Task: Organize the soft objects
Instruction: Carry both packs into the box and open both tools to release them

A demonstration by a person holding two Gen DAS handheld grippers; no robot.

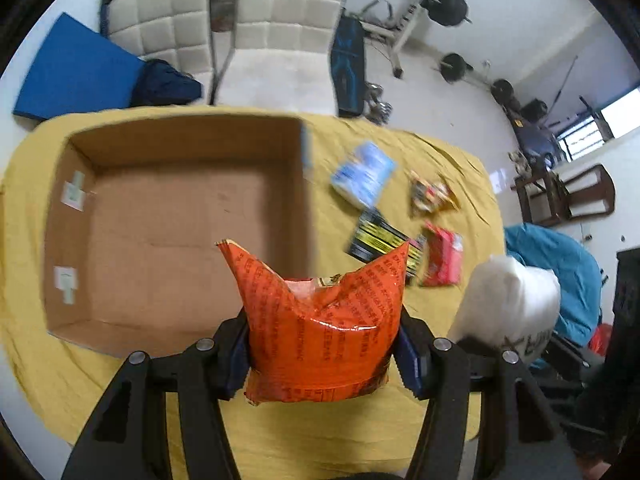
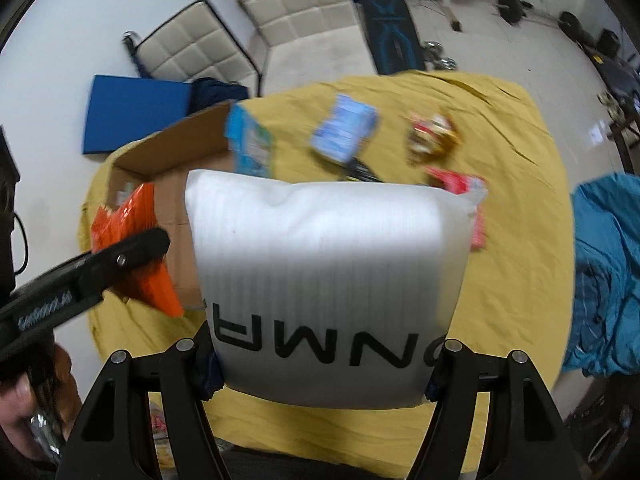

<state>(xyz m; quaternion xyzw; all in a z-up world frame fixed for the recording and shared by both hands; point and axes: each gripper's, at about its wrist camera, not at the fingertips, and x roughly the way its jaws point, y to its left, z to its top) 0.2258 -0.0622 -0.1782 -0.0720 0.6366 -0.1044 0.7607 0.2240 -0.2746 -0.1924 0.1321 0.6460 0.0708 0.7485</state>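
My left gripper [image 1: 322,354] is shut on an orange snack bag [image 1: 320,328] and holds it above the near right corner of an open cardboard box [image 1: 176,216]. My right gripper [image 2: 320,364] is shut on a white padded pouch [image 2: 328,272] with black letters, held above the yellow cloth. The pouch also shows at the right of the left wrist view [image 1: 508,304]. The orange bag and the left gripper show at the left of the right wrist view [image 2: 132,248]. The box [image 2: 176,160] holds nothing that I can see.
On the yellow cloth [image 1: 352,432] right of the box lie a blue-white packet [image 1: 362,178], a gold-red packet [image 1: 432,194], a black-yellow packet [image 1: 380,240] and a red packet [image 1: 442,260]. Two cream chairs [image 1: 224,36], a blue mat [image 1: 76,72] and gym gear stand behind. Blue cloth [image 2: 608,272] lies at the right.
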